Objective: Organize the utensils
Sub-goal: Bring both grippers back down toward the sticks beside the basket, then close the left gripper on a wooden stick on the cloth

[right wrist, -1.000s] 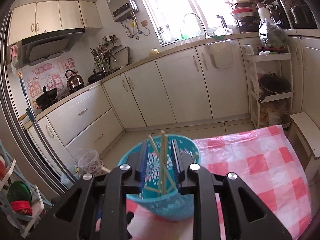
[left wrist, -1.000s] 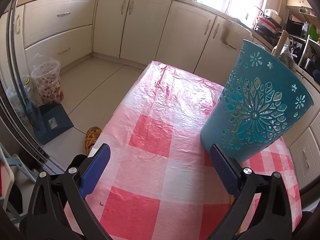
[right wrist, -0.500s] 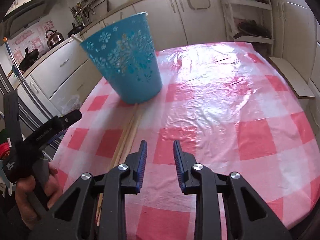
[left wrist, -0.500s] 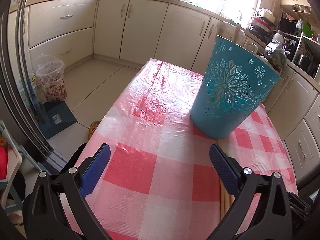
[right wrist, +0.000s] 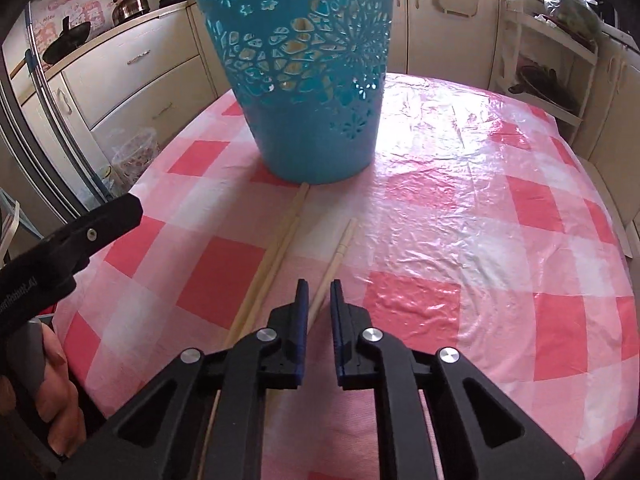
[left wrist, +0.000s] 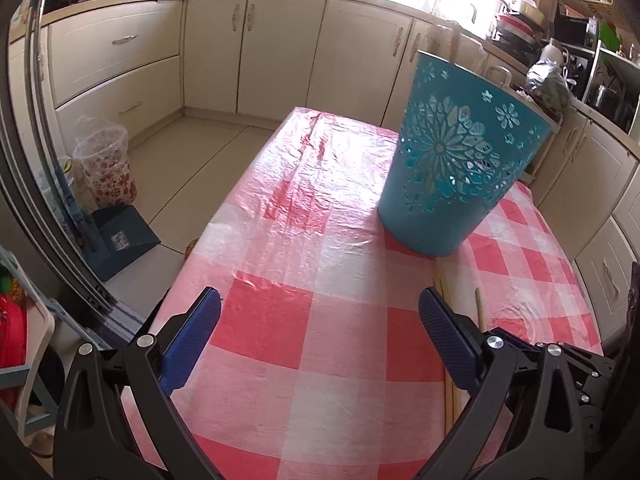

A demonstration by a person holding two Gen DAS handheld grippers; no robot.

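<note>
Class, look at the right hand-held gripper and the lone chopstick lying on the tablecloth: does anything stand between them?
Nothing visible does. The lone chopstick already runs between the closing jaws of the right hand-held gripper. The pair of chopsticks lies apart to its left, and the blue basket stands beyond.

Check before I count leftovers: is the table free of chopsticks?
No, chopsticks lie on the checked tablecloth before the blue basket.
</note>
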